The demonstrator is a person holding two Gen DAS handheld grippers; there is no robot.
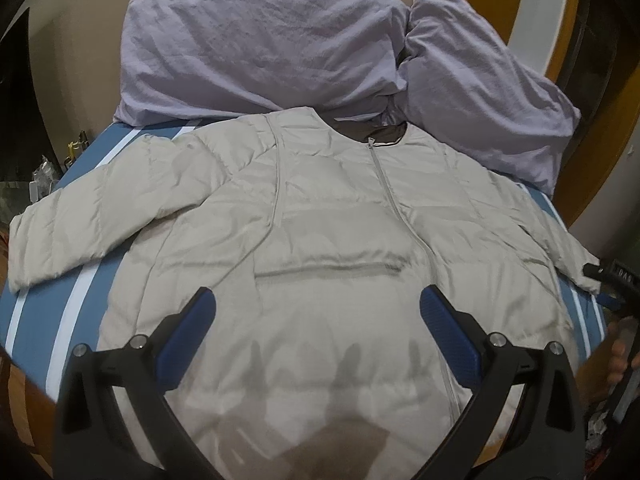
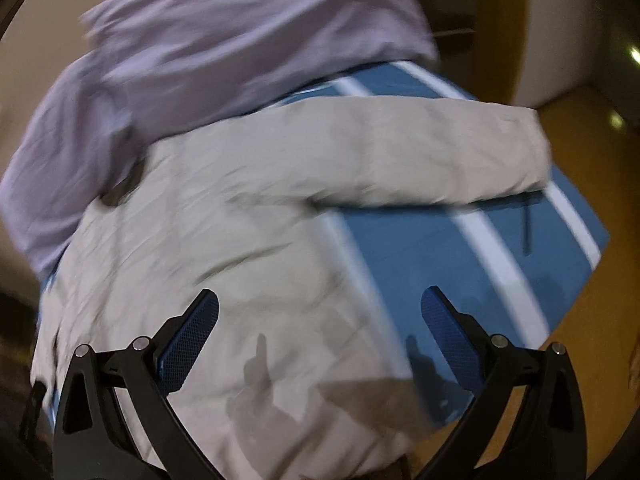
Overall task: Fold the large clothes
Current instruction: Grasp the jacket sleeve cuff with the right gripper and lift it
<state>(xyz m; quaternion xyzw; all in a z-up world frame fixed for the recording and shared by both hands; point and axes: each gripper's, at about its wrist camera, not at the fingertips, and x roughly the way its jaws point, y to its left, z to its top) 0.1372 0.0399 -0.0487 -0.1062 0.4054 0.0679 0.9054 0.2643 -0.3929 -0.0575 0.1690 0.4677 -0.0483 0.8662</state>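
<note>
Beige jacket (image 1: 320, 232), lilac pillows (image 1: 256, 44), blue white-striped sheet (image 1: 96, 280)

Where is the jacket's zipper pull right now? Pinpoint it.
In the left wrist view, the zipper pull sits at the top of the jacket, at its neckline, just below the lavender pillows.

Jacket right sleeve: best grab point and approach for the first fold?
Probably the cuff end of the right sleeve. It lies flat and stretched out from the jacket over the blue striped mattress, free at the tip. Bring the open right hand-held gripper in from the outer bed edge, low, one finger under the cuff. The view is blurred, so the exact cuff edge is uncertain.
</note>
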